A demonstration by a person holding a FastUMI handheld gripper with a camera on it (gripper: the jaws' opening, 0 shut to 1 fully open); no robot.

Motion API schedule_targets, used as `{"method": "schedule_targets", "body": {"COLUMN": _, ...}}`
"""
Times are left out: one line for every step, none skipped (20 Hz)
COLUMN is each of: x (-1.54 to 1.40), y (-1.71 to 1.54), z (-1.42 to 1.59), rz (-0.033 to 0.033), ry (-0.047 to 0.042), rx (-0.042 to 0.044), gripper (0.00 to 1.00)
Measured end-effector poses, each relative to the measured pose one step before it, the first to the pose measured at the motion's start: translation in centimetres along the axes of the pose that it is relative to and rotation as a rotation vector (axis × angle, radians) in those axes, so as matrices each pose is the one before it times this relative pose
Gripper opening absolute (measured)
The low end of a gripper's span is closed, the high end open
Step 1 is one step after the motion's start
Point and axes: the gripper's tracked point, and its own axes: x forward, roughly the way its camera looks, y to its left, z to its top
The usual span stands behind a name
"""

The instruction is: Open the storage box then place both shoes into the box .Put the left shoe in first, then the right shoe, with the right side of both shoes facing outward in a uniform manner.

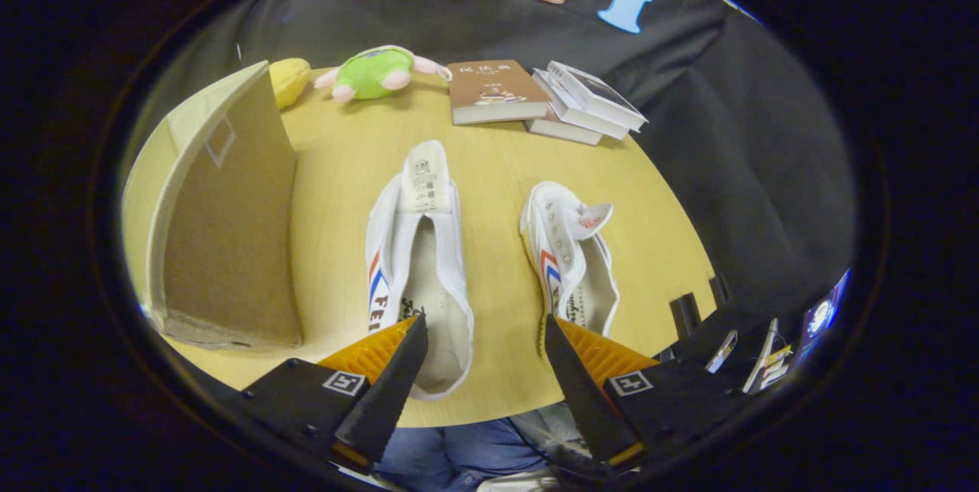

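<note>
Gripper view: my tongs (485,358) hang open over the desk (489,171), left shoe (417,262) heel at one finger, right shoe (570,259) beside. Box (222,224) stands closed leftward; I'd catch its lid edge first.

Left shoe (417,262) heel behind fingers (394,377)

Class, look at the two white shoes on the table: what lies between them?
Gripper view: only bare wooden table separates the left shoe and right shoe; the open hand-held gripper hovers nearby.
</note>
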Motion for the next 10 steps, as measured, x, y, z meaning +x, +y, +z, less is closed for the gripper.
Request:
{"method": "schedule_targets", "body": {"x": 0.385, "y": -0.140, "z": 0.325, "rz": 0.00079, "ry": 0.00305, "rx": -0.00093, "gripper": 0.98}}
{"method": "schedule_targets", "body": {"x": 0.580, "y": -0.046, "z": 0.208, "rz": 0.00402, "ry": 0.00510, "rx": 0.00203, "gripper": 0.96}}
{"method": "schedule_targets", "body": {"x": 0.528, "y": 0.068, "z": 0.238, "rz": 0.00835, "ry": 0.00760, "rx": 0.00488, "gripper": 0.95}}
{"method": "schedule_targets", "body": {"x": 0.614, "y": 0.144, "z": 0.351, "rz": 0.01190, "ry": 0.00605, "rx": 0.00693, "gripper": 0.93}}
{"method": "schedule_targets", "body": {"x": 0.524, "y": 0.130, "z": 0.358, "rz": 0.01253, "ry": 0.00541, "rx": 0.00516, "gripper": 0.92}}
{"method": "schedule_targets", "body": {"x": 0.608, "y": -0.022, "z": 0.267, "rz": 0.01011, "ry": 0.00589, "rx": 0.00529, "gripper": 0.91}}
{"method": "schedule_targets", "body": {"x": 0.466, "y": 0.078, "z": 0.234, "rz": 0.00741, "ry": 0.01056, "rx": -0.00136, "gripper": 0.90}}
{"method": "schedule_targets", "body": {"x": 0.510, "y": -0.060, "z": -0.017, "rz": -0.00241, "ry": 0.01824, "rx": -0.00746, "gripper": 0.89}}
{"method": "schedule_targets", "body": {"x": 0.362, "y": -0.055, "z": 0.127, "rz": 0.00178, "ry": 0.01454, "rx": -0.00579, "gripper": 0.89}}
{"method": "schedule_targets", "body": {"x": 0.534, "y": 0.137, "z": 0.241, "rz": 0.01047, "ry": 0.00891, "rx": 0.00314, "gripper": 0.88}}
